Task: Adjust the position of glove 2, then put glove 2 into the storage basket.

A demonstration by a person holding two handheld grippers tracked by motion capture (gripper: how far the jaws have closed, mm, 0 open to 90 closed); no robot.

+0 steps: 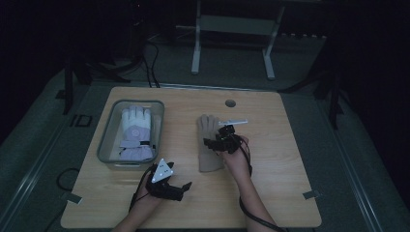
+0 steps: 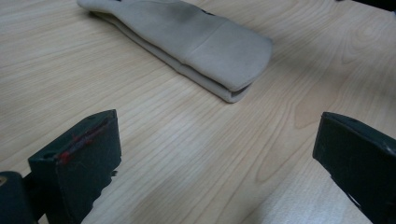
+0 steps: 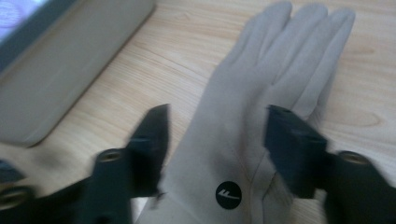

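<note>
Gloves are lying in two places in the high view: a tan glove (image 1: 209, 143) flat on the table (image 1: 280, 145), a white one (image 1: 135, 133) in the bin (image 1: 107, 140). Our right tongs (image 1: 218, 140) are hovering over the tan glove; our left tongs (image 1: 169, 186) are waiting near the table's front.

Left gripper view: our jaws are standing wide apart, empty, facing the glove's cuff (image 2: 233, 56).

Right gripper view: our jaws are open, straddling the palm. We judge it soft, light and limp; pinching near the cuff looks best.
</note>
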